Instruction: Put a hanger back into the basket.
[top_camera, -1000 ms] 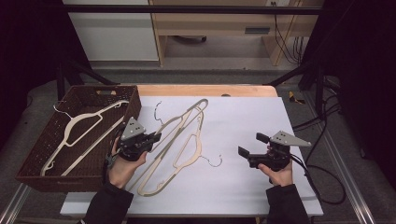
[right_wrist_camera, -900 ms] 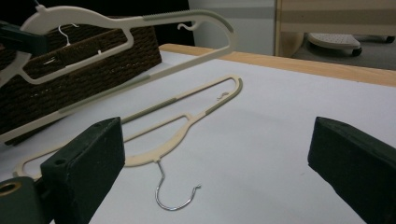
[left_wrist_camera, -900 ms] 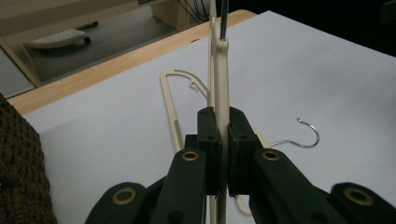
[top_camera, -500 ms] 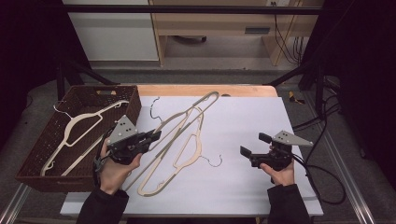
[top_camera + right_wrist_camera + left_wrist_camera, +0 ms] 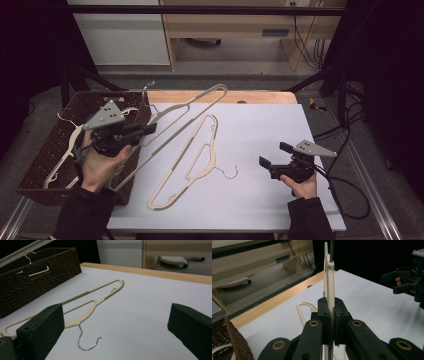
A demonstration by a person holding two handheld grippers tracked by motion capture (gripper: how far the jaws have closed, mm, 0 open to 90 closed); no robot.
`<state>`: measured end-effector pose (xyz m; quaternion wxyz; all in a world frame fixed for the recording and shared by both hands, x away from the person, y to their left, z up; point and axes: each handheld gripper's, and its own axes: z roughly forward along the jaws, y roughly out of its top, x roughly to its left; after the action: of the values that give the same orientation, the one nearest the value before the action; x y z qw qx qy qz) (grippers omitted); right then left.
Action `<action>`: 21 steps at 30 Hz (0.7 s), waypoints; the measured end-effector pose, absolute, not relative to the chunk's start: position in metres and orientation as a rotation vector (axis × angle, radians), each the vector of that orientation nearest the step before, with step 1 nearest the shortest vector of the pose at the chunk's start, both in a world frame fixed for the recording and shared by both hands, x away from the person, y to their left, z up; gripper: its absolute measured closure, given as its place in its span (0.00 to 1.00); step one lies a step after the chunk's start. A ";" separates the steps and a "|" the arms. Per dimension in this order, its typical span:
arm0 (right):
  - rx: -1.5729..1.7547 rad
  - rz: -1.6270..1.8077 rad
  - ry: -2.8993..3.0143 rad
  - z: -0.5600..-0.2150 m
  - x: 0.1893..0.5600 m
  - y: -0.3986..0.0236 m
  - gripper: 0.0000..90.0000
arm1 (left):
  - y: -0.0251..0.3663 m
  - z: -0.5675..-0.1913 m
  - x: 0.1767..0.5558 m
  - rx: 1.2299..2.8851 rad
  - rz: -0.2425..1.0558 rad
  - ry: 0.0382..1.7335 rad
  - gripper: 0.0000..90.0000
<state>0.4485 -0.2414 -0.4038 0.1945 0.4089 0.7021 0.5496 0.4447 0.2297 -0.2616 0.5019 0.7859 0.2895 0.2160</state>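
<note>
A cream hanger point(image 5: 185, 112) was held clear of the counter point(image 5: 260, 125), tilted, its far end raised toward the back edge and its near end slanting down toward the wicker basket point(image 5: 47, 150). It was clamped by the left gripper point(image 5: 150, 129); in the left gripper view the black jaws were seen pressed flat against both sides of the hanger's thin bar point(image 5: 331, 312), which rose upright between them. The left hand point(image 5: 97, 162) was wrapped around the gripper's body from below, the forearm entering from the bottom edge, and the gripper was pointed to the right and slightly away, above the basket's near corner.

A second hanger point(image 5: 192, 160) was left lying flat on the counter just beside the lifted one, its wire hook point(image 5: 227, 172) turned toward the right gripper point(image 5: 270, 155). In the right gripper view this hanger point(image 5: 82, 307) was seen ahead of the jaws, apart from them.

The right gripper was held low over the counter's right part, its jaws spread wide with nothing between them and pointed left. The right hand point(image 5: 300, 185) was closed around its rear, the sleeve reaching in from the bottom edge.

Inside the basket another hanger point(image 5: 70, 150) was lying, possibly more than one, since the dark weave made them hard to separate.
</note>
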 end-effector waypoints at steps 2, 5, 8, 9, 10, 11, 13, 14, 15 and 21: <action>1.149 1.540 1.968 -0.404 0.448 -0.242 0.01 | 0.241 -0.256 0.450 1.893 0.509 0.706 0.96; 1.148 1.533 1.971 -0.405 0.449 -0.241 0.01 | 0.255 -0.251 0.459 1.896 0.524 0.732 0.96; 1.142 1.524 1.970 -0.405 0.449 -0.242 0.01 | 0.269 -0.249 0.466 1.895 0.517 0.754 0.96; 1.142 1.524 1.970 -0.405 0.449 -0.242 0.01 | 0.274 -0.248 0.468 1.890 0.515 0.759 0.96; 1.140 1.527 1.970 -0.405 0.449 -0.242 0.01 | 0.278 -0.247 0.470 1.879 0.509 0.764 0.96; 1.140 1.528 1.969 -0.405 0.449 -0.243 0.01 | 0.283 -0.246 0.471 1.874 0.513 0.770 0.96; 1.140 1.526 1.967 -0.405 0.449 -0.244 0.01 | 0.291 -0.244 0.473 1.868 0.526 0.778 0.96; 1.148 1.528 1.961 -0.405 0.449 -0.244 0.01 | 0.295 -0.243 0.474 1.869 0.532 0.780 0.96; 1.147 1.527 1.965 -0.404 0.448 -0.245 0.01 | 0.298 -0.242 0.475 1.875 0.539 0.780 0.96; 1.141 1.521 1.963 -0.404 0.449 -0.246 0.01 | 0.319 -0.240 0.484 1.899 0.573 0.789 0.95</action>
<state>0.4485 -0.2460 -0.4041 0.2029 0.4089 0.7034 0.5448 0.4842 0.3195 -0.2398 0.4826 0.7792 0.3236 0.2351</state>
